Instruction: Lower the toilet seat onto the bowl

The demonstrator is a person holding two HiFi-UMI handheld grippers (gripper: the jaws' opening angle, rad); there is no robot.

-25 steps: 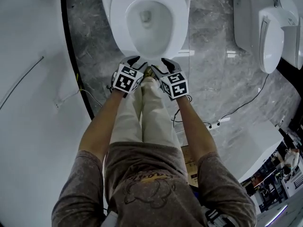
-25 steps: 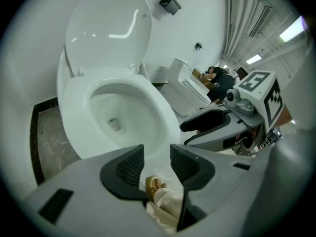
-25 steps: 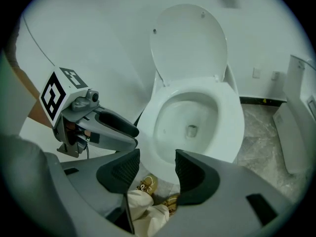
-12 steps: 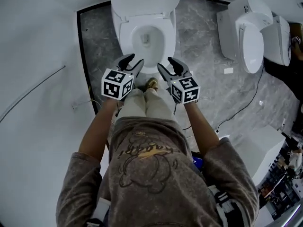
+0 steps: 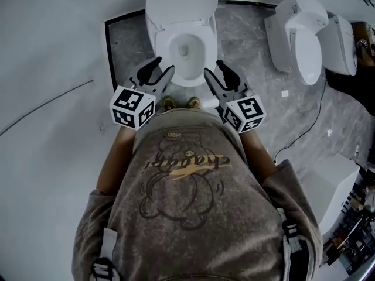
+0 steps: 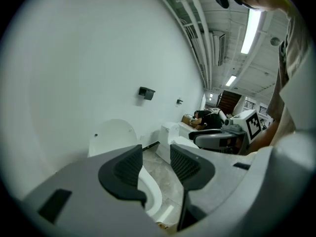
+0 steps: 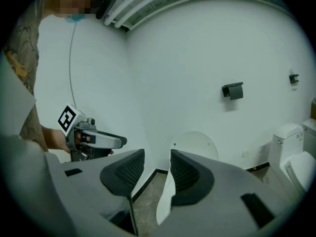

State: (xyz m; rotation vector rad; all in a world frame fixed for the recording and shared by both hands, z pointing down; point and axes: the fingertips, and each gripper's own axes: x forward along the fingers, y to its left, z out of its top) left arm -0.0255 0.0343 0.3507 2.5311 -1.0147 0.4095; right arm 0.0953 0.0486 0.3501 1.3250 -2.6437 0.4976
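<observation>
Toilet seat (image 5: 186, 74) lies flat on the bowl (image 5: 185, 47) at the top centre of the head view; the lid (image 5: 181, 2) stands raised behind it, against the white wall (image 5: 53, 51). Same seat position as one second ago. Change since then: both grippers were low, just off the front rim, and now sit higher and well clear of the toilet, with the toilet smaller in the head view. Left gripper (image 5: 162, 66): jaws apart, nothing between them, gap unchanged. Its own view shows only the bowl and floor beyond the pads. Right gripper (image 5: 214, 68): jaws apart and empty, and they have just been closing somewhat. The two grippers are level with each other, either side of the person's shoes (image 5: 181, 103), neither touching the toilet. A second toilet (image 5: 304, 45) stands to the right on the grey marble floor (image 5: 252, 34), and a thin cable (image 5: 304, 127) trails across the floor near it. A small black bracket (image 7: 233, 91) is fixed to the wall. Writing: the sweatshirt (image 5: 187, 174) carries script lettering above a bear drawing, not legible with confidence. The marker cubes bear black-and-white square patterns only.
</observation>
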